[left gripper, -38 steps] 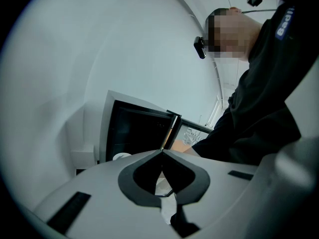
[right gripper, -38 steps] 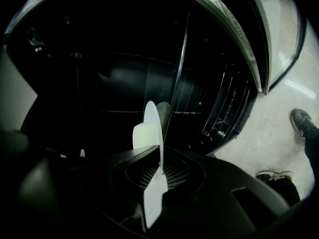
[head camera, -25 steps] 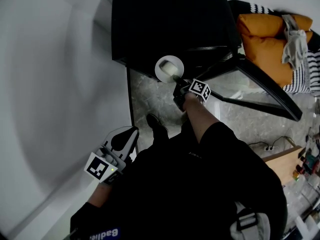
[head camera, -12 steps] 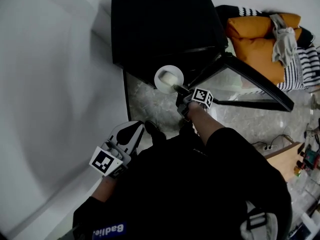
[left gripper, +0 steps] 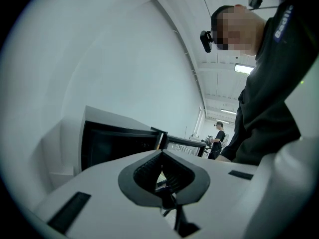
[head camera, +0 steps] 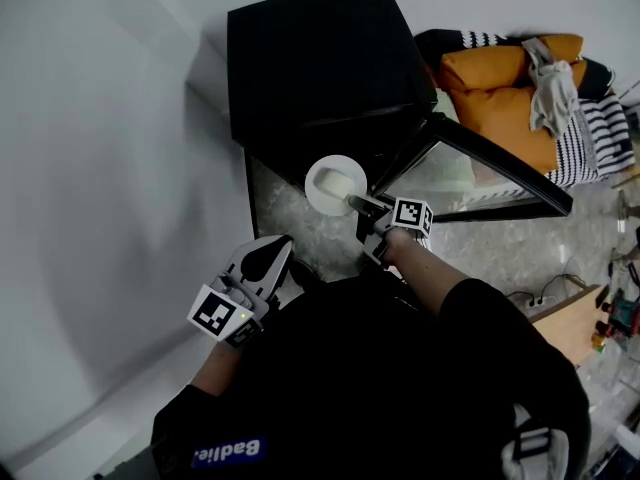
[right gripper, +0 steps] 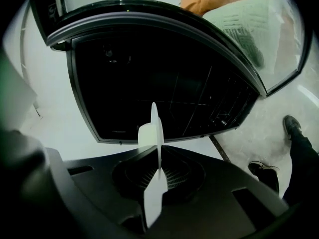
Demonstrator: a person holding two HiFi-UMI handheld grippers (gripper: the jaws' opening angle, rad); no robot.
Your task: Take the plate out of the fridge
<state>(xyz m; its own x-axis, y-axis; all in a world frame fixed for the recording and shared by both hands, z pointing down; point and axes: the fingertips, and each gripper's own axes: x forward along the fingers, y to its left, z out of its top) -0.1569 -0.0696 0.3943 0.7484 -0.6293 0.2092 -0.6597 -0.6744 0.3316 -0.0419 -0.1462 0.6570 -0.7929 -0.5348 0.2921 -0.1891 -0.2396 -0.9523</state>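
**A:** What is the right gripper [right gripper: 158, 169] holding?

**B:** Its jaws are clamped on the rim of the white plate [right gripper: 155, 128]. Seen along the jaws, the plate is edge-on, a thin white blade between the pads. From the head view it is a round disc reaching out just ahead of the fingertips.

**A:** And where is the plate in relation to the fridge?

**B:** Just past the plate is the fridge [right gripper: 164, 83]. Its dark inside is open, and wire shelves show faintly at the back. The plate is in front of that opening, outside the frame.

**A:** What about the door?

**B:** The glass door [head camera: 480, 173] stands swung open off to the gripper's right. Farther out beyond it lies an orange cushion [head camera: 495, 88] with a striped cloth [head camera: 610, 133] beside it.

**A:** And the left gripper [left gripper: 162, 153]?

**B:** Its jaws are together, with the tips meeting and nothing between them. It is close to the person's body, well apart from the plate. Ahead of it is the fridge's outer side. Much farther off, another person [left gripper: 218, 136] stands in the bright room.
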